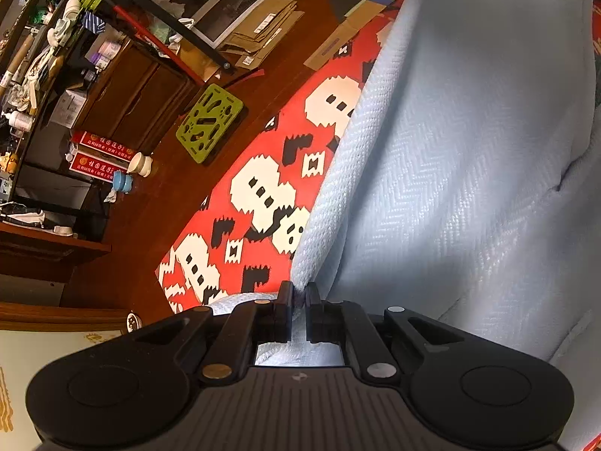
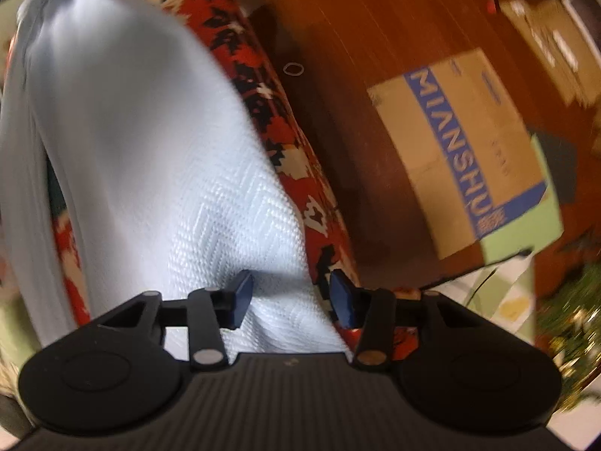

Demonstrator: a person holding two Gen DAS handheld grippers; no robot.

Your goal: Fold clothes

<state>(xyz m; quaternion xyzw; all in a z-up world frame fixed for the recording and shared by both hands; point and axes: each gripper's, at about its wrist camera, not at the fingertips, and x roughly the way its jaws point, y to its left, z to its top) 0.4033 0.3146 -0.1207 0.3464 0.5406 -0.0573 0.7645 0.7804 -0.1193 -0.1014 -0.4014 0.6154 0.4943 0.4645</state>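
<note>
The left tool (image 1: 298, 293) is clenched on the pale blue garment's (image 1: 450, 173) edge; the right tool (image 2: 291, 287) is released, its jaws apart over the cloth above the red rug (image 1: 240, 218).

Left wrist view: looks steeply down along the left tongs (image 1: 298, 297), close over pale blue cloth (image 1: 450, 169), with the red patterned cover (image 1: 263, 195) and wooden floor (image 1: 150, 225) beyond.
Right wrist view: looks almost straight down past the right tongs (image 2: 291, 297), close and blurred.
Shared: cloth (image 2: 150, 150), cover (image 2: 300, 173), floor (image 2: 357, 75).
</note>
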